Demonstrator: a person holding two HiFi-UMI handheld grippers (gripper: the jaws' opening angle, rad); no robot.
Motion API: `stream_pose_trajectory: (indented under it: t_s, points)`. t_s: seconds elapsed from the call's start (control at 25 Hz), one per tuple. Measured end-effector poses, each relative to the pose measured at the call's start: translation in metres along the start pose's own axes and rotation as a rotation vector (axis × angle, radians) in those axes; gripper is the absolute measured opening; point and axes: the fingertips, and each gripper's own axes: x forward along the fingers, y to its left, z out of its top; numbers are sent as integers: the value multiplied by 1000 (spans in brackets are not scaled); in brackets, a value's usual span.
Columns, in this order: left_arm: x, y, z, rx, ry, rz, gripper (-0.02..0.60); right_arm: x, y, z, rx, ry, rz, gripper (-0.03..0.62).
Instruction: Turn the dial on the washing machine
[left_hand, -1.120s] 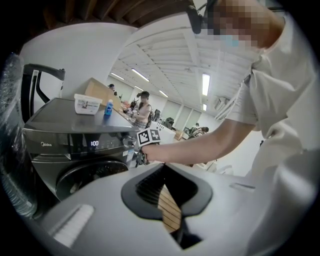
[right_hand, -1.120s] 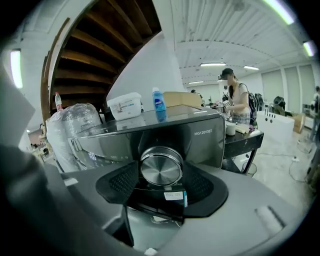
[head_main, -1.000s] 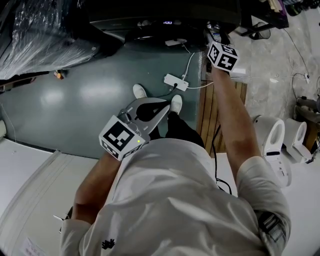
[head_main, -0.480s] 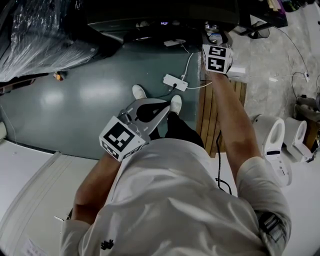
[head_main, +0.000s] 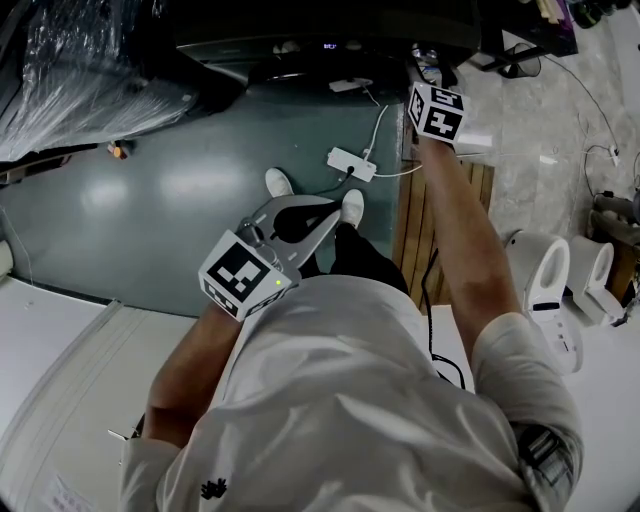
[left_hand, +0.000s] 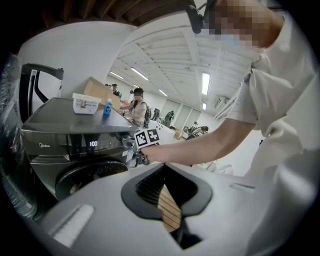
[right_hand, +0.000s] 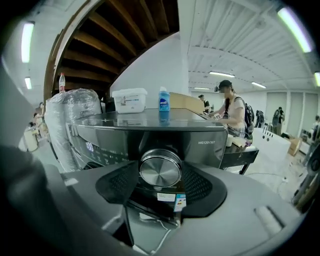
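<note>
Low in the head view, the left gripper hangs over the floor with its jaws pressed together, nothing between them; the left gripper view shows only a strip of wooden slats through the hollow behind the tips. Two white shoes stand beside it, and one white power strip lies farther up. At the top right of the head view the outstretched arm carries the right gripper to the washer. Its jaws are closed on the dial, the dark ribbed pads touching its left and right edges. The dial is one round knob of brushed metal, at the centre of the right gripper view, on the washer's glossy dark front panel. On the washer's flat top stand one white box and one blue bottle.
</note>
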Motion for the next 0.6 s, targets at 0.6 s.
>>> stream_pose_trajectory:
  t_s: [0.6]
  points:
    - [5, -1, -3, 1, 12, 2, 57, -7, -9, 0, 328, -63, 101, 255]
